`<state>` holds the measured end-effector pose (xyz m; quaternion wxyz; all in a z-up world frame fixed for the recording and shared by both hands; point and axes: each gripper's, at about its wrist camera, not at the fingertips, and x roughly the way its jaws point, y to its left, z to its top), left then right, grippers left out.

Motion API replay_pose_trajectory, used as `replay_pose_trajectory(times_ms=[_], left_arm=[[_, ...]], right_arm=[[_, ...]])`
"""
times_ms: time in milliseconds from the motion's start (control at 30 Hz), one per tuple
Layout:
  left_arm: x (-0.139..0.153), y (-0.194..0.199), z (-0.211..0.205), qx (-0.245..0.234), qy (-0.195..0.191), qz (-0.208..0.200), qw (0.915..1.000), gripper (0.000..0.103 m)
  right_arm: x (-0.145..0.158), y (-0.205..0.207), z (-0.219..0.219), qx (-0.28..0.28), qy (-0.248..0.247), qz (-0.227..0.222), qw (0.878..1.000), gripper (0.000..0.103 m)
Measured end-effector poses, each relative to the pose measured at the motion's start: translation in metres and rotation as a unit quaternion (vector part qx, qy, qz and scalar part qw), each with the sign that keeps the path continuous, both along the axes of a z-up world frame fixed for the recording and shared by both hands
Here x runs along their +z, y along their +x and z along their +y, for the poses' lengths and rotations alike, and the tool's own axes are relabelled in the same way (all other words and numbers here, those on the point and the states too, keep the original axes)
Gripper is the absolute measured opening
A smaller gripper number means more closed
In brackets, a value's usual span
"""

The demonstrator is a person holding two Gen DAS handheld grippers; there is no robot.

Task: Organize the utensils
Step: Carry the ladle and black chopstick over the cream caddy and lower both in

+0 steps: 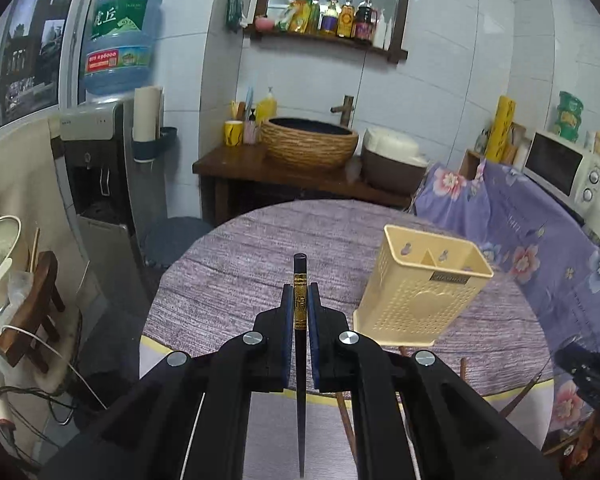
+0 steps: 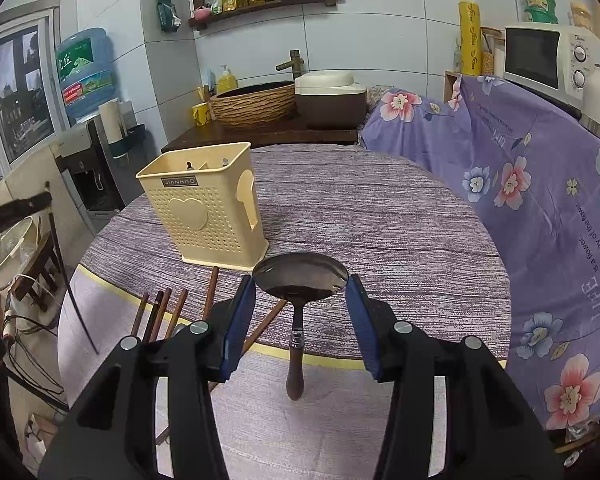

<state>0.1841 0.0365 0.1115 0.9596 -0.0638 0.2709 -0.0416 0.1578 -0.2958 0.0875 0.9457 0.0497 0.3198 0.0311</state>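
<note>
With our left gripper (image 1: 300, 308) pinching the dark gold-banded chopstick (image 1: 299, 280) above the round table's near edge, we should lower it upright into the cream perforated plastic utensil holder (image 1: 420, 292) near the table's middle.

A round desk (image 2: 380, 216) carries everything, covered by a purple-grey streaked cloth with a yellow band near its near edge. On its left part stands a cream perforated utensil holder (image 2: 208, 212), upright. Just near it lie several brown chopsticks (image 2: 168, 312), fanned out side by side across the yellow band. To their right lies a metal ladle (image 2: 300, 276), bowl facing up, its dark handle pointing toward the near edge.
</note>
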Motion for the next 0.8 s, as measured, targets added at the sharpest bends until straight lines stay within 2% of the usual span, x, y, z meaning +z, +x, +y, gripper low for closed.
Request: replay_pose_trajectory(times_ms=[100, 233, 433, 567, 700, 800], left_arm=[[-0.002, -0.001, -0.004, 0.001, 0.006, -0.005, 1.0000, 0.008], [0.000, 0.000, -0.002, -0.004, -0.006, -0.006, 1.0000, 0.008], [0.018, 0.001, 0.001, -0.013, -0.016, -0.026, 0.9995, 0.008], [0.058, 0.006, -0.003, -0.025, -0.023, -0.062, 0.9975, 0.008], [0.113, 0.015, -0.017, -0.033, -0.024, -0.115, 0.9926, 0.008], [0.145, 0.028, -0.031, -0.043, -0.039, -0.141, 0.9883, 0.008]], right_arm=[[0.000, 0.000, 0.001, 0.004, -0.001, -0.001, 1.000, 0.047], [0.001, -0.001, 0.001, 0.007, -0.001, -0.001, 1.000, 0.047], [0.013, 0.003, 0.003, 0.019, 0.006, -0.018, 1.000, 0.047], [0.042, 0.019, 0.008, 0.036, 0.018, -0.043, 0.998, 0.047], [0.097, 0.038, 0.020, 0.048, 0.024, -0.104, 0.993, 0.047], [0.138, 0.058, 0.033, 0.056, 0.030, -0.143, 0.988, 0.047]])
